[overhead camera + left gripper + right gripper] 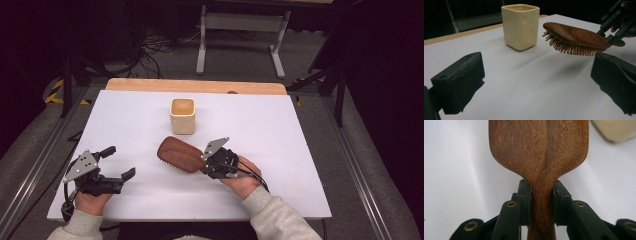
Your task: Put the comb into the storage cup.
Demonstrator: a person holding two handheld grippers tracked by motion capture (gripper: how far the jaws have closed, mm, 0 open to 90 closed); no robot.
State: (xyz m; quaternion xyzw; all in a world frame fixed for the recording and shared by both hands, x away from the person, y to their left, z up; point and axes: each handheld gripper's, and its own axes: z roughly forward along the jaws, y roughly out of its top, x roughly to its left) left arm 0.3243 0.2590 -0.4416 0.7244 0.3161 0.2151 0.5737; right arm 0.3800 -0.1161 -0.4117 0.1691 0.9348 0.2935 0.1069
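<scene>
Right now, quick notes:
Right gripper (204, 163): jaws clamped on handle of the dark brown wooden paddle hairbrush (180, 154); in right gripper view both black pads press the narrow neck (541, 202) from either side, the wide brush head starts just past the fingertips.
Hairbrush: off the white tabletop (280, 145), roughly level w/ slight tilt, wooden back up, bristles (571, 48) pointing down; in left gripper view a soft shadow lies on the table under it, bristles clear of the surface.
Left gripper (121, 162): jaws spread wide, nothing betw. them; black pads (459, 81) sit low over bare table, well apart from the brush.
Cream square ceramic cup (182, 115): upright on table, beyond the brush tip as seen from right fingertips, near but not touching; in left gripper view it stands ahead of the open jaws, just left of the brush head (574, 36).
Hands: grey sleeve (272, 217) behind right gripper; left hand (90, 200) holds its gripper near table's close edge.
Table: white sheet over a light wood board (195, 85), wood strip showing at far edge.
</scene>
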